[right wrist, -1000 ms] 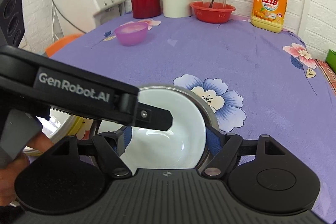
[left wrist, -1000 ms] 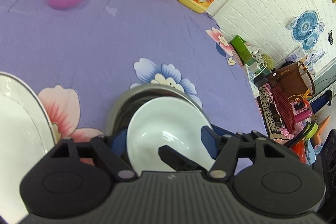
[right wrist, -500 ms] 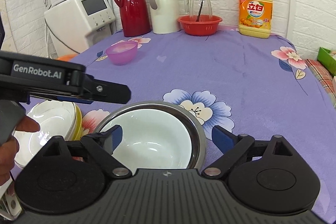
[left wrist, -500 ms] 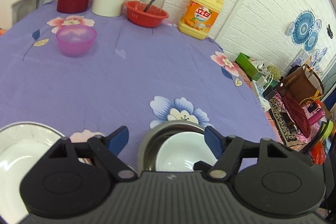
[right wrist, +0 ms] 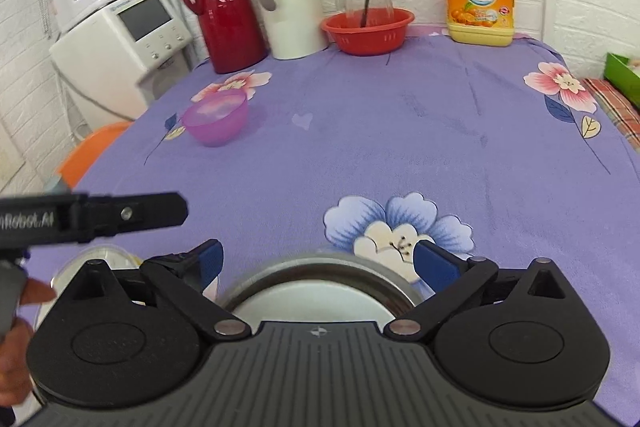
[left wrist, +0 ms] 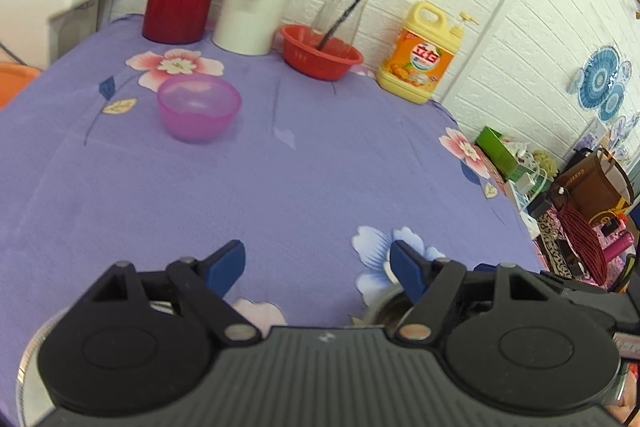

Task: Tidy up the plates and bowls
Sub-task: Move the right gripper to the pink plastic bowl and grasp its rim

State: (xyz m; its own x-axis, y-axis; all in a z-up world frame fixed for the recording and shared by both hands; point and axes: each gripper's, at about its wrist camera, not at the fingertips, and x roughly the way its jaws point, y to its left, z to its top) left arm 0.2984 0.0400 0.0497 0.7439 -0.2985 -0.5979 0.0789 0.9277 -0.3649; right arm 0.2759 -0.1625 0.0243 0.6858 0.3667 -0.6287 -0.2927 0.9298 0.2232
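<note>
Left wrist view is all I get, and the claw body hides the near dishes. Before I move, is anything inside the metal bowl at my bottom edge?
Observer: Yes. The right wrist view shows a white bowl nested inside the metal bowl.
Operator: Is the right claw holding it?
Observer: No. The right claw is open and grips nothing.
Operator: And the dish at my far left?
Observer: It is a pale dish with a yellow edge showing beside it. The rest is hidden behind the claw body.
</note>
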